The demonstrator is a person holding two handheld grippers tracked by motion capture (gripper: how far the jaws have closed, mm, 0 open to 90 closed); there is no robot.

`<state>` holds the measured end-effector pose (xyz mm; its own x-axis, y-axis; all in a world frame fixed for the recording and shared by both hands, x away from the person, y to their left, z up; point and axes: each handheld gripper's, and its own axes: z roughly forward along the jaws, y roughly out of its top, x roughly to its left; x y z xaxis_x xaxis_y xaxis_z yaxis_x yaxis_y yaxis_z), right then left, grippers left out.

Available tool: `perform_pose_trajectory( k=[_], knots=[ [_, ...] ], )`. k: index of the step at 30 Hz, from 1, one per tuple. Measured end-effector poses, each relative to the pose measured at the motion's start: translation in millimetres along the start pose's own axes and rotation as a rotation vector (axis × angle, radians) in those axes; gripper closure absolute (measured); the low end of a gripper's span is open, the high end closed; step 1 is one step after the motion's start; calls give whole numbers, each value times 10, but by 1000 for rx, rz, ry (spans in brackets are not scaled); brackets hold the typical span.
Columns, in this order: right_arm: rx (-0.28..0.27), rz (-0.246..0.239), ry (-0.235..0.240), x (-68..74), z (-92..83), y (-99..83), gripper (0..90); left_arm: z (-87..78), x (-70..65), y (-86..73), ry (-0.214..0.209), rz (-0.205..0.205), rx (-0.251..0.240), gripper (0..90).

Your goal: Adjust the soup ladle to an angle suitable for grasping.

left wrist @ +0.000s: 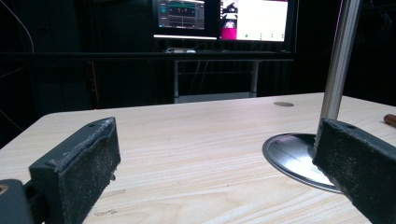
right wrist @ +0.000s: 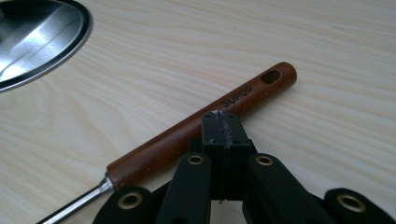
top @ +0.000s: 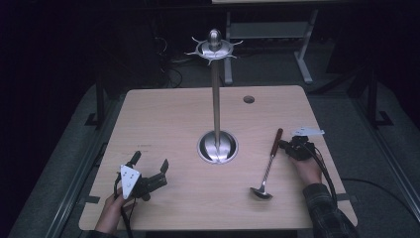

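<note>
A ladle [top: 269,166] with a brown wooden handle [right wrist: 177,137] lies on the wooden table [top: 163,119], right of centre, bowl toward the near edge. My right gripper [top: 286,145] rests on the table beside the handle's far end; its jaws are shut with nothing between them, and its tip [right wrist: 223,116] touches the handle's side. A steel utensil stand [top: 216,99] with a round base [top: 218,147] and a ring of hooks [top: 214,48] on top rises from the table's middle. My left gripper [top: 150,160] sits at the near left, open and empty [left wrist: 215,135], pointing toward the stand's base [left wrist: 289,154].
A round cable hole [top: 249,99] sits in the table's far right part. Beyond the far edge are a desk frame [top: 270,29] and lit monitors [left wrist: 224,18]. The handle's tip [left wrist: 390,120] peeks in at the right edge of the left gripper view.
</note>
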<state>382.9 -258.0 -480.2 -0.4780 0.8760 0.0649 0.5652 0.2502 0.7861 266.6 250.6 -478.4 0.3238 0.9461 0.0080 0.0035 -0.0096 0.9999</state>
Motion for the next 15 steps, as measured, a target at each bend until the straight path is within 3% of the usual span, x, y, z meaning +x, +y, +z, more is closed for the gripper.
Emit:
perform_pose_trajectory(
  k=[15],
  knots=[
    [13,-48,63,216,76,47,897,0,0,0,0,0,0,2]
  ],
)
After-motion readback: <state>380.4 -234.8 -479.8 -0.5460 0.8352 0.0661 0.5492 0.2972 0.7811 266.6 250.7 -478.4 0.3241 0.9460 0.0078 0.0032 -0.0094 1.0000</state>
